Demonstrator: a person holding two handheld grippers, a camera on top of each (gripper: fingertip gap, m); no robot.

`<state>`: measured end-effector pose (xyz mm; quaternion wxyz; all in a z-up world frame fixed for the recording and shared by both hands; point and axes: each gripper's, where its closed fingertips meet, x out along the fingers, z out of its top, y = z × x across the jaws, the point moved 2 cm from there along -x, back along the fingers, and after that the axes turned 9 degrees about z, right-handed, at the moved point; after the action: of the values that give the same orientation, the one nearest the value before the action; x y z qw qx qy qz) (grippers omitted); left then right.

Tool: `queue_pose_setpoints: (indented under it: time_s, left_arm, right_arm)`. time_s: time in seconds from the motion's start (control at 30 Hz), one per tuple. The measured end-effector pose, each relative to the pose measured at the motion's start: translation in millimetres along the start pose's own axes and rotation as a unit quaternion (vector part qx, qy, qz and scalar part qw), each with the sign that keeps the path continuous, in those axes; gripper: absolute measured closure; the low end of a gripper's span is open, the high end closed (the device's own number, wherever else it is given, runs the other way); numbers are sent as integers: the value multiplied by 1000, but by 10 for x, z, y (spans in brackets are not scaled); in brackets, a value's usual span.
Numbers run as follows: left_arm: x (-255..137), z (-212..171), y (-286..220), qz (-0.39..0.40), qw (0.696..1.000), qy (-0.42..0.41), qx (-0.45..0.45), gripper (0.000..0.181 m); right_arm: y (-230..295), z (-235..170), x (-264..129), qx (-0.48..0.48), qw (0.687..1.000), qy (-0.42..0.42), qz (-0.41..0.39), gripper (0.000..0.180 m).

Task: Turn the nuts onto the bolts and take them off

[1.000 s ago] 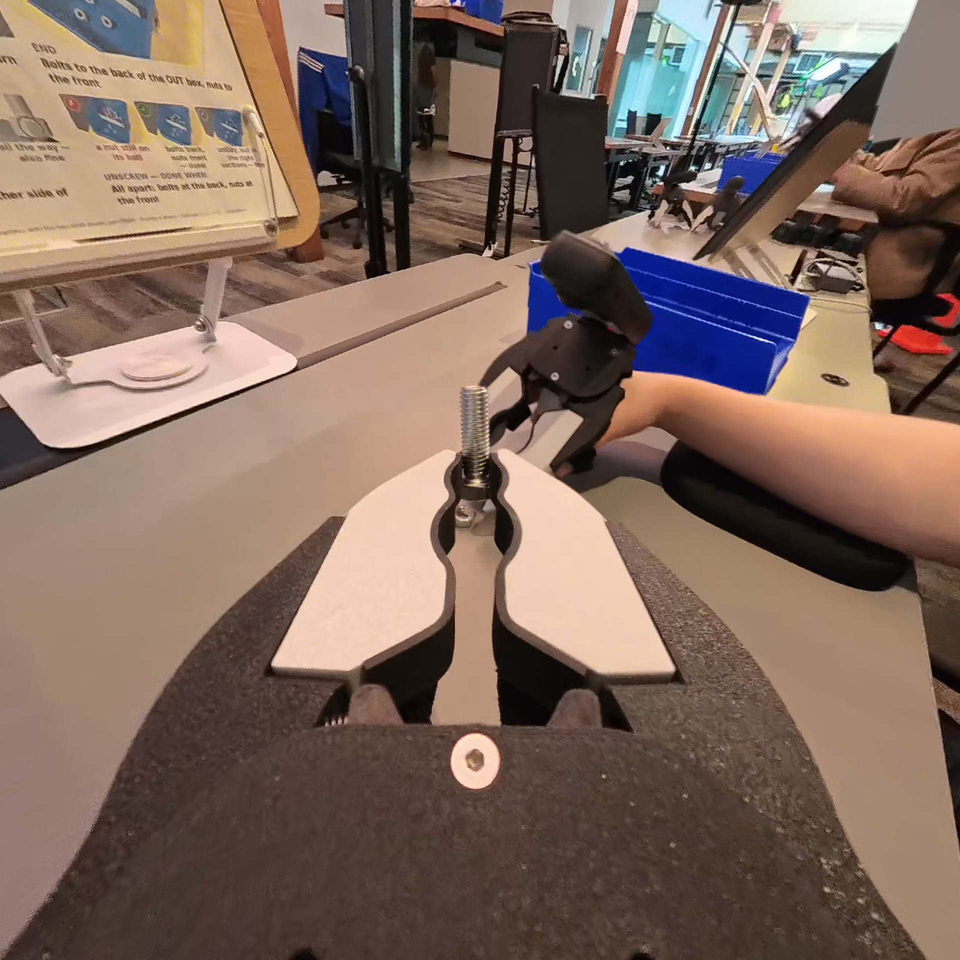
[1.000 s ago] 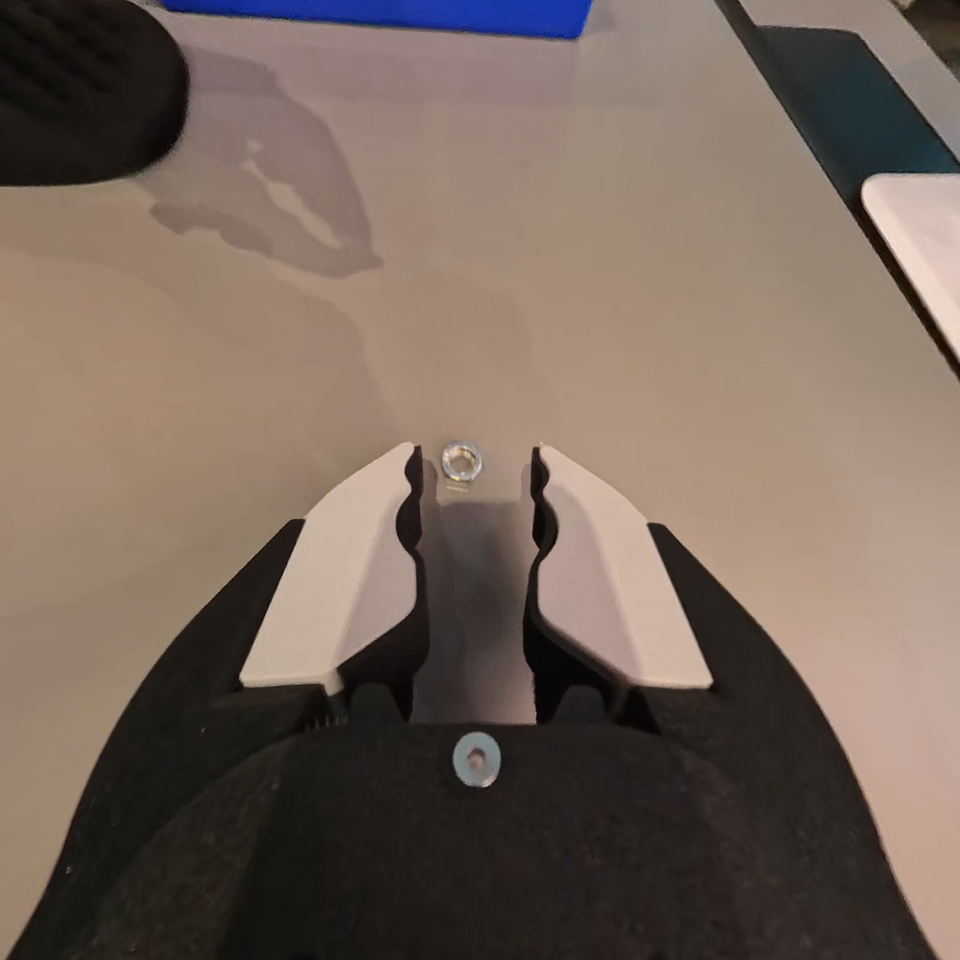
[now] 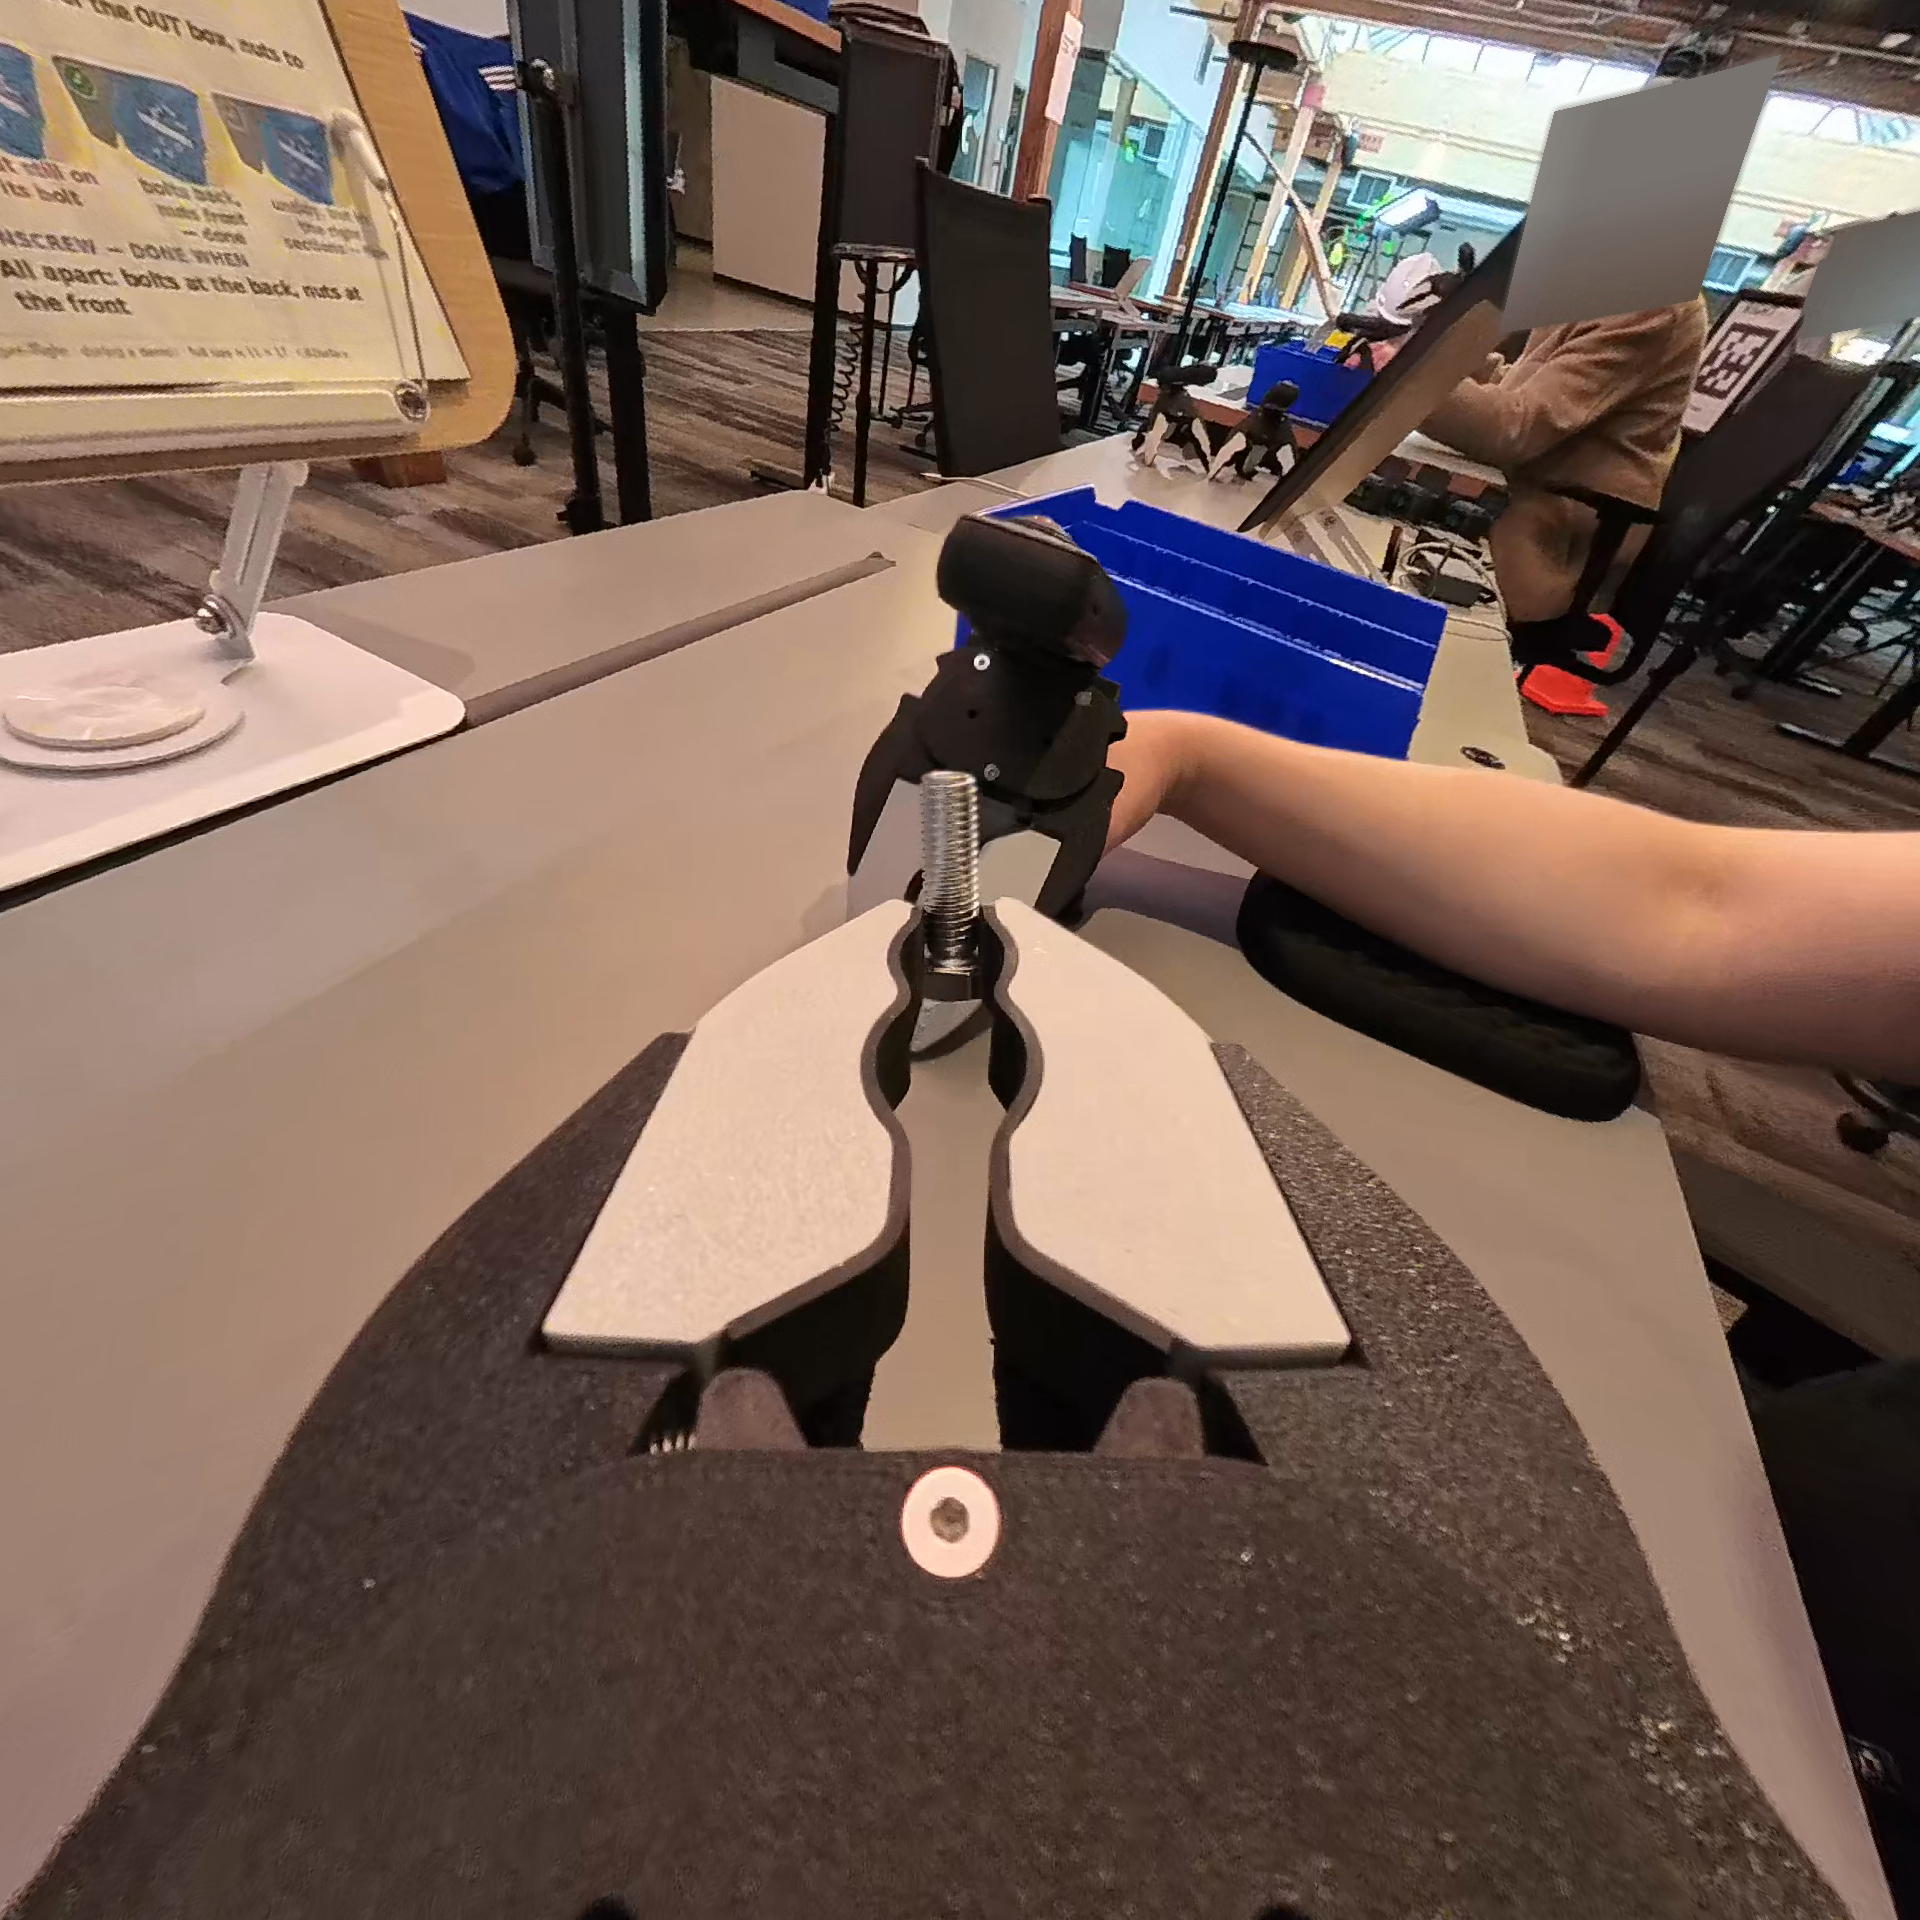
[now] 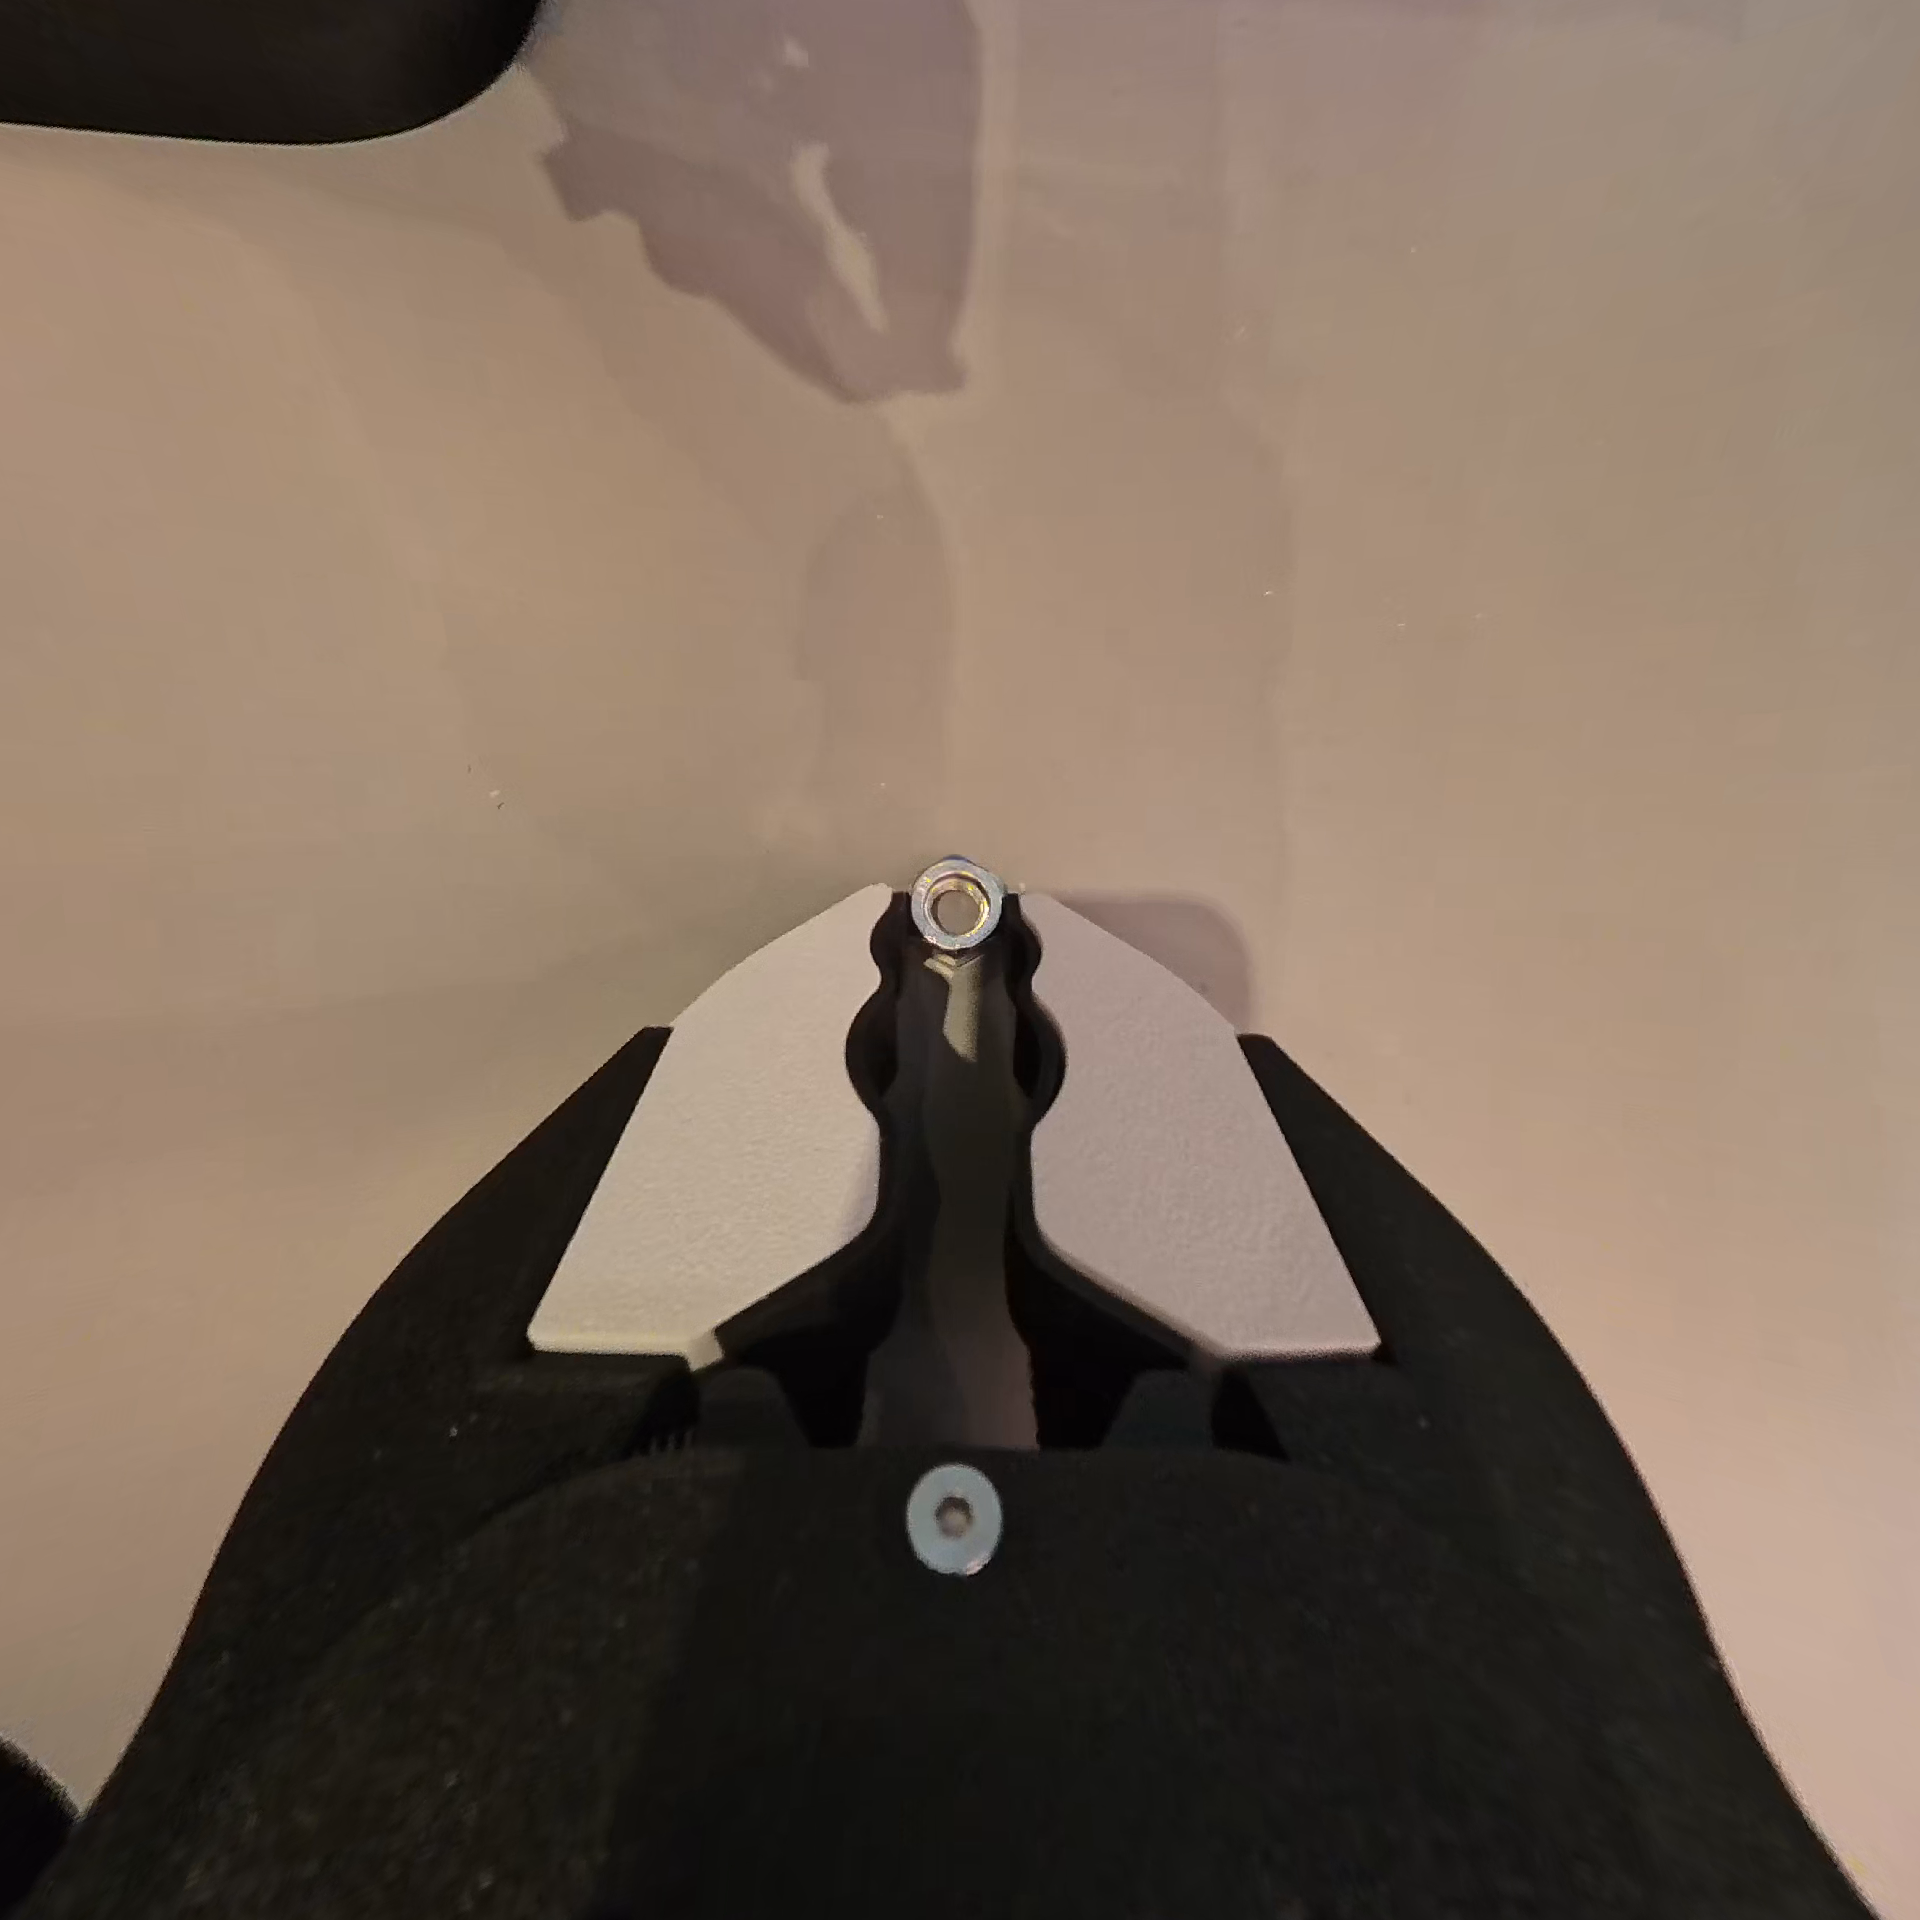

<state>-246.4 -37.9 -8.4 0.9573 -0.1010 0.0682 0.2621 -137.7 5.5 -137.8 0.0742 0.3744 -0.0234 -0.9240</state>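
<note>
Bolt (image 3: 948,873): one, silver, threaded, standing upright, its hex head clamped between the tips of my left gripper (image 3: 951,961), above the grey table (image 3: 416,987). I judge it rigid, fairly heavy for its size and smooth on the flats; the head is the place to grip, leaving the thread free.

Nut (image 4: 954,912): one, silver, hexagonal, pinched at the very tips of my right gripper (image 4: 954,920), bore facing the camera, over the table. Light, hard and likely slippery; I hold it by opposite flats. It would drop easily if my grip slackens.

Right gripper, seen from the left wrist view: just behind the bolt, pointing down.

Blue bin (image 3: 1247,644): one, beyond the right gripper, with ribbed inner walls. I cannot tell what lies in it.

Black arm rest (image 3: 1455,1008): one, under the person's forearm (image 3: 1507,883).
</note>
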Motion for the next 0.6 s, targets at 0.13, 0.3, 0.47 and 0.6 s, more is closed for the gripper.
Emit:
queue_pose_setpoints:
  time_s: [0.13,0.3,0.47,0.6]
  left_arm:
    - [88,53,0,-26,1000,-1,-6,172]
    - [244,251,26,-61,998,-4,-8,171]
    - [431,607,50,-81,996,-3,40,171]
    - [588,804,22,-109,991,-6,81,171]
  right_arm:
    - [50,67,-51,2,1000,-22,5,162]
    - [120,405,-457,-8,993,-115,-6,163]
    - [308,941,-1175,-51,976,-211,1,163]
    - [306,1171,-1530,-74,974,-208,-44,163]
